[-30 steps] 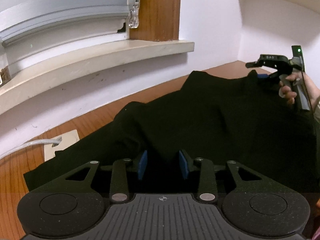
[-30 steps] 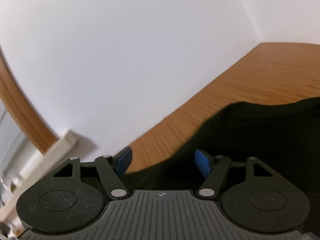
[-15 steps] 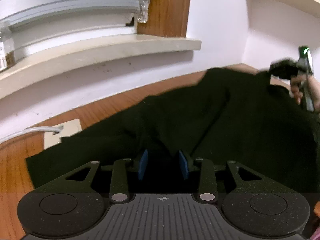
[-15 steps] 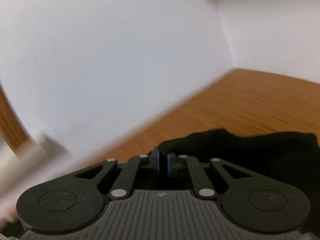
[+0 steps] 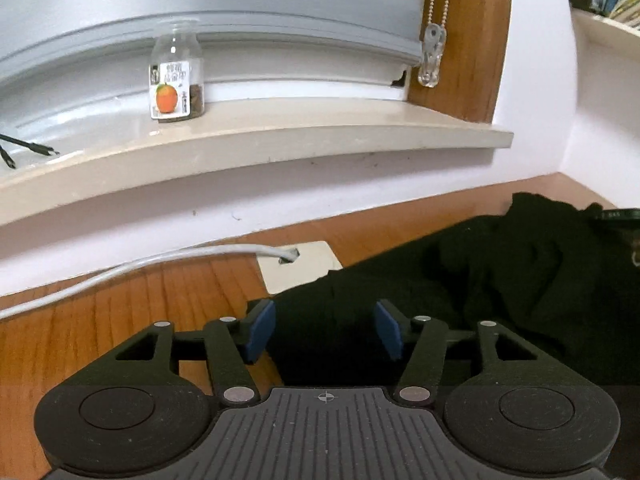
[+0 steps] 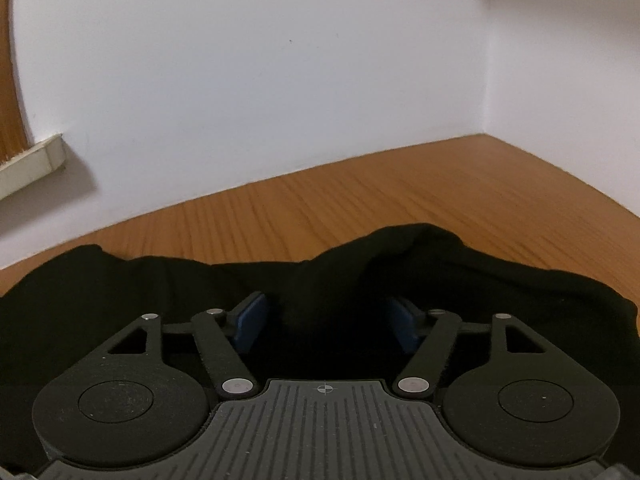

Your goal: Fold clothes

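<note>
The left gripper (image 5: 325,330) has its 2 blue-padded fingers (image 5: 260,330) spread wide, with nothing clamped between them; the dark cloth only lies in the gap below. The right gripper (image 6: 326,326) is spread just as wide, its blue pads (image 6: 250,322) standing clear on either side of a raised ridge of the same cloth, gripping nothing.

The black garment (image 5: 500,280) lies on the wooden table (image 5: 120,312), rumpled into soft folds (its far edge humps up in the right wrist view). Its left edge stops just beside a pale square plate (image 5: 298,266) set in the tabletop, where a white cable (image 5: 140,266) runs into a hole.

Behind the table a white wall (image 6: 260,80) rises to a beige window sill (image 5: 260,144). On the sill stands 1 clear glass bottle (image 5: 176,80) with an orange pictured on its label, and a beaded blind cord (image 5: 431,40) hangs near the wooden frame (image 5: 476,40).
</note>
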Demonstrator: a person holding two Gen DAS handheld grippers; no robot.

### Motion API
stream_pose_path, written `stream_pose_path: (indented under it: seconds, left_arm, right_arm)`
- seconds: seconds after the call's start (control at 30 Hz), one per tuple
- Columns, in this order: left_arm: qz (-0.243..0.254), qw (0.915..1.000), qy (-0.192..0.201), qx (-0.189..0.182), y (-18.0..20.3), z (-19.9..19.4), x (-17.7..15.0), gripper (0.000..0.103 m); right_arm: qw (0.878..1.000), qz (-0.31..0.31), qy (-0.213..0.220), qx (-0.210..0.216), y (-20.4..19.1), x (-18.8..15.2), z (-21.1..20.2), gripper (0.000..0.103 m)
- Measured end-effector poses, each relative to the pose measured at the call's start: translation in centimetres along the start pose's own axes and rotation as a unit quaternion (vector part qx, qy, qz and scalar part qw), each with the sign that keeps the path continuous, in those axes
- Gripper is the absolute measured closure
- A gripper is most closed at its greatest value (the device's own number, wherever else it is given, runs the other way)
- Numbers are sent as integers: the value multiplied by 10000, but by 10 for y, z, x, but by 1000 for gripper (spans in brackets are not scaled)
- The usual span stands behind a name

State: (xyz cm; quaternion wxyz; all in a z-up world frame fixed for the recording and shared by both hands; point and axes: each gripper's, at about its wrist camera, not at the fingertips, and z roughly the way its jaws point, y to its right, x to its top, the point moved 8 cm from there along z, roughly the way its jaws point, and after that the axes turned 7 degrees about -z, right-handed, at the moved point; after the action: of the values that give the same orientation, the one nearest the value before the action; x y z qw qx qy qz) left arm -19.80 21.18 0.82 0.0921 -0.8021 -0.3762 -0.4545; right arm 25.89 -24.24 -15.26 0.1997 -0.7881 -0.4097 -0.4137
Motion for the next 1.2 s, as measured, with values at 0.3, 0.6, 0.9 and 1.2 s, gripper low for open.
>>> stream_pose_path:
  seconds: [0.3,0.6,0.9,1.2]
  left_arm:
    - [271,9988,-268,-295,23,27,-12,60]
    - [-23,9996,115,-258,8,-31,10,96]
    - [-210,9991,-103,361,-37,-79,-9,85]
    - [13,9998,-180,-53,-11,-39,0,50]
  right_arm:
    - [10000,-31,-4,19,2,-2,3,36]
    - [10000,-66,-13,-16,-1,-2,-1,35]
    - [10000,-51,-6,3,-3,-1,1,34]
    - [10000,-74,-8,-11,-3,-1,1,33]
